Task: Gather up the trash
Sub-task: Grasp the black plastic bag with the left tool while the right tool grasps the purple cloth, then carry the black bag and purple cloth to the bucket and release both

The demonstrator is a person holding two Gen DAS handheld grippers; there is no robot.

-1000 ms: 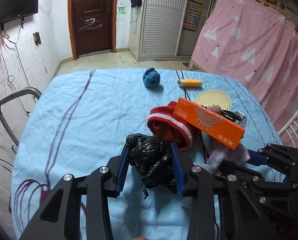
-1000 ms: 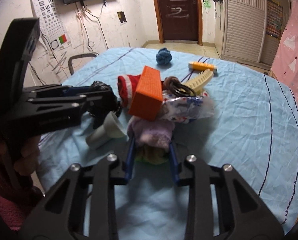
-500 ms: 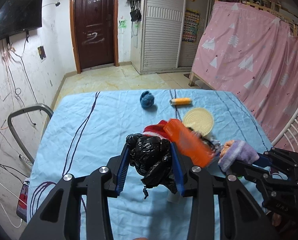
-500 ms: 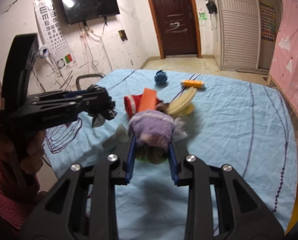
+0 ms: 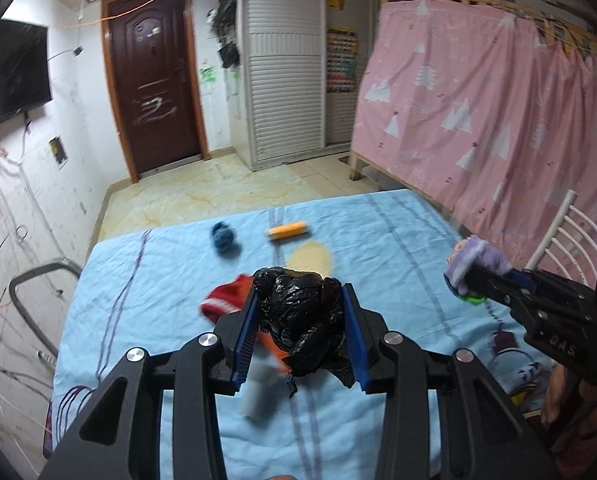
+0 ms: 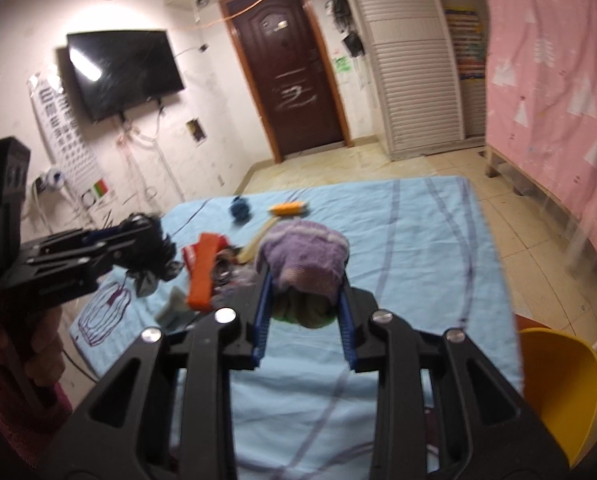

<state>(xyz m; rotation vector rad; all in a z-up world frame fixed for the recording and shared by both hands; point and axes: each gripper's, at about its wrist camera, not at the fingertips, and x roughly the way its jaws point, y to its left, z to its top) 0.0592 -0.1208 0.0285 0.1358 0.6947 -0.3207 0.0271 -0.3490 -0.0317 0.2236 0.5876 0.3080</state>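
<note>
A: Left tongs (image 5: 300, 330)?
B: Clamped on a crumpled black bag (image 5: 298, 320), held above the blue surface (image 5: 166, 280).
A: Right tongs (image 6: 304, 316)?
B: Clamped on a purple knit item (image 6: 304, 258). A yellow bin (image 6: 558, 384) sits just right; contents not visible.

A brown door (image 5: 154, 92), wall-mounted TV (image 6: 124, 70), pink curtain (image 5: 478, 120) and tiled floor (image 5: 226, 184).
</note>
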